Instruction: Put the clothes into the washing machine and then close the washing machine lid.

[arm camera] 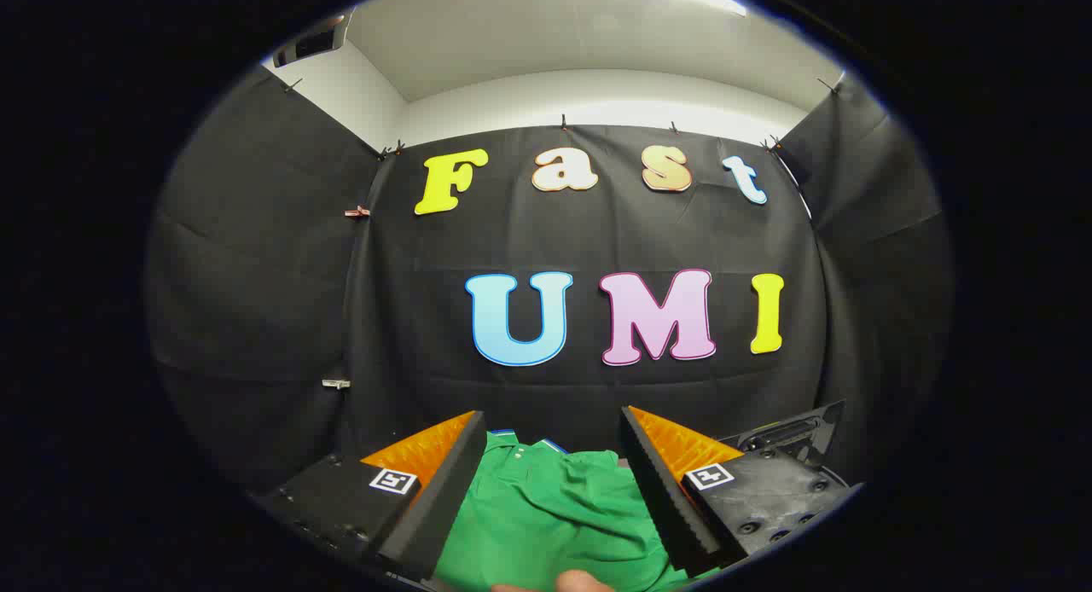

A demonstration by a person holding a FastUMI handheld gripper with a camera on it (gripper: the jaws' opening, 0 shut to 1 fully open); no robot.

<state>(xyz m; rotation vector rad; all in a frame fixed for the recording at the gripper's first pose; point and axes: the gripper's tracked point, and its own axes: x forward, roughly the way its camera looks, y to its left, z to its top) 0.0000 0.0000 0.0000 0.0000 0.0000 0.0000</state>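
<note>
The tongs (553, 455) have two wedge-shaped fingers (444, 490) with ridged inner faces, each bearing a square black-and-white marker tag (393, 480) on a dark, screw-studded mount (763, 498).

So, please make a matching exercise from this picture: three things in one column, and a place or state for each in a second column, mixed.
Things:
1. green garment
2. gripper
3. dark machine part

Places or states:
a. beyond the right-hand finger
b. open, fingers wide apart
c. lies between the fingers, crumpled

Pairs: 1-c, 2-b, 3-a
</note>
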